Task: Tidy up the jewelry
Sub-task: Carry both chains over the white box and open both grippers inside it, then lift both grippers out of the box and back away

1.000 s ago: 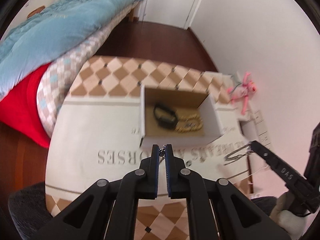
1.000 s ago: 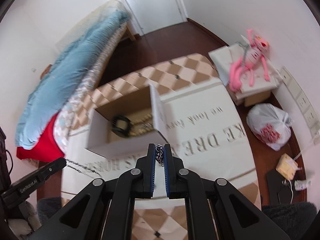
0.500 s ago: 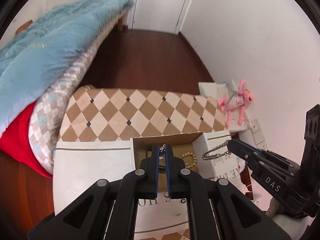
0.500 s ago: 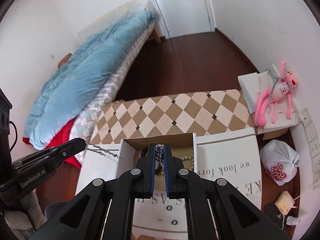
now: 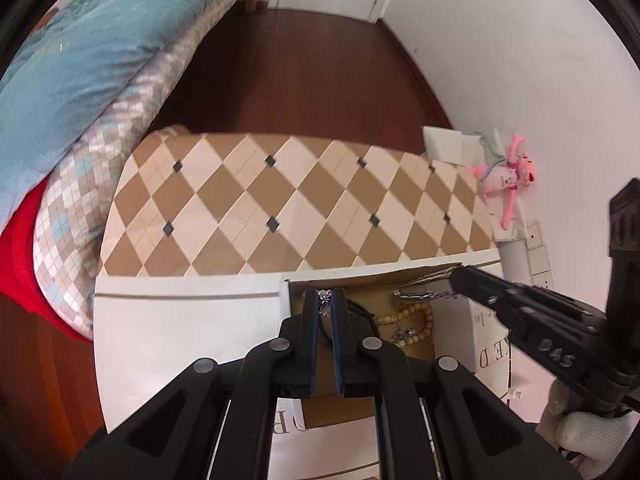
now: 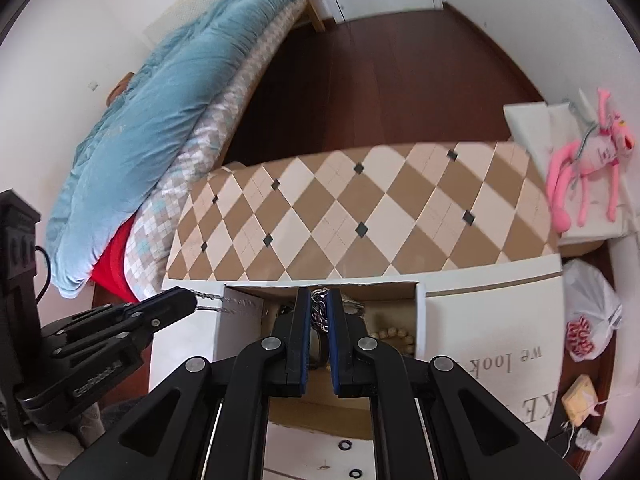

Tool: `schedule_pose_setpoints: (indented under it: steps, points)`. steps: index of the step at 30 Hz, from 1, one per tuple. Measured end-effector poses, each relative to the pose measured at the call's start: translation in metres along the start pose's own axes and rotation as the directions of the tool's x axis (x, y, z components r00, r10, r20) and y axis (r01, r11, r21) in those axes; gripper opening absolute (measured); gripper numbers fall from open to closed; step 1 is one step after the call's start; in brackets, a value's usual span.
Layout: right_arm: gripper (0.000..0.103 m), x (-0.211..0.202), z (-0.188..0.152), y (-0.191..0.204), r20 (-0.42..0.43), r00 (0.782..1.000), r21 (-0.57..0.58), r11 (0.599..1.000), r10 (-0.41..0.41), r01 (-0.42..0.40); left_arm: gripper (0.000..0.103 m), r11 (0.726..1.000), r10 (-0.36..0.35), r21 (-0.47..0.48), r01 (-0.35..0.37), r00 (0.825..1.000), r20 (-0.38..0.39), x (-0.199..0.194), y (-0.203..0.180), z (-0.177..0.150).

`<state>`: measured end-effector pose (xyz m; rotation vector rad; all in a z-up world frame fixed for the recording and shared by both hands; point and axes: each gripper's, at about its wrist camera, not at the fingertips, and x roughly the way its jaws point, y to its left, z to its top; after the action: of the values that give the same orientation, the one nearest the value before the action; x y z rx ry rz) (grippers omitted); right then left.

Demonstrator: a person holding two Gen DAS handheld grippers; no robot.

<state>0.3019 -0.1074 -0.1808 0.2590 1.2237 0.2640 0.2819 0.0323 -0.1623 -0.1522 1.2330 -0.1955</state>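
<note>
Diamond-checked tabletop [image 6: 360, 208] ahead, bed [image 6: 168, 92] off left; my left gripper [image 5: 325, 307] and right gripper [image 6: 318, 309] each pinch the silver chain [image 6: 319, 312] over the cardboard box [image 6: 236, 320].

A shiny metal chain [image 6: 319, 307] is seen pinched in the matt black plastic right tool [image 6: 318, 300]. The box [image 6: 240, 320] appears to be plain brown cardboard inside, white outside. Glossy dark wood floor [image 5: 304, 80] is noted at upper centre; soft blue quilt [image 6: 168, 112] at upper left.

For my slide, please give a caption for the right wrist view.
Both grippers hold a silver chain over the open cardboard box.
</note>
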Motion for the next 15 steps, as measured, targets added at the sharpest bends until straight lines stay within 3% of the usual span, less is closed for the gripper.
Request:
schedule_pose_setpoints:
  steps: [4, 7, 8, 9, 11, 13, 15]
  points:
    - [0.009, 0.023, 0.002, -0.011, -0.093, 0.992, -0.003, 0.996, -0.090, 0.091, 0.007, 0.999, 0.030, -0.019, -0.031, 0.998, -0.054, 0.009, 0.003, 0.001]
    - [0.018, 0.013, 0.000, -0.014, -0.051, 0.985, -0.030, 0.986, -0.165, 0.164, 0.018, 0.996, 0.091, -0.008, -0.091, 0.995, -0.036, 0.006, 0.003, -0.002]
    - [0.029, 0.007, -0.001, -0.014, -0.029, 0.982, -0.042, 0.982, -0.184, 0.183, 0.033, 0.995, 0.101, -0.007, -0.101, 0.995, -0.028, 0.005, 0.003, -0.002]
    - [0.038, 0.002, -0.003, -0.013, -0.008, 0.978, -0.052, 0.977, -0.207, 0.207, 0.056, 0.993, 0.121, -0.010, -0.121, 0.992, -0.018, 0.003, 0.004, -0.004]
    - [0.044, -0.007, -0.008, -0.011, 0.027, 0.963, -0.083, 0.960, -0.267, 0.269, 0.075, 0.986, 0.166, -0.010, -0.166, 0.986, 0.022, -0.001, 0.004, -0.008]
    - [0.044, -0.012, -0.014, -0.010, 0.044, 0.951, -0.094, 0.946, -0.306, 0.309, 0.076, 0.976, 0.216, 0.004, -0.217, 0.975, 0.047, -0.002, 0.003, -0.014]
    - [0.045, -0.015, -0.022, -0.009, 0.056, 0.938, -0.101, 0.932, -0.343, 0.347, 0.088, 0.969, 0.245, -0.002, -0.245, 0.968, 0.054, -0.001, 0.005, -0.022]
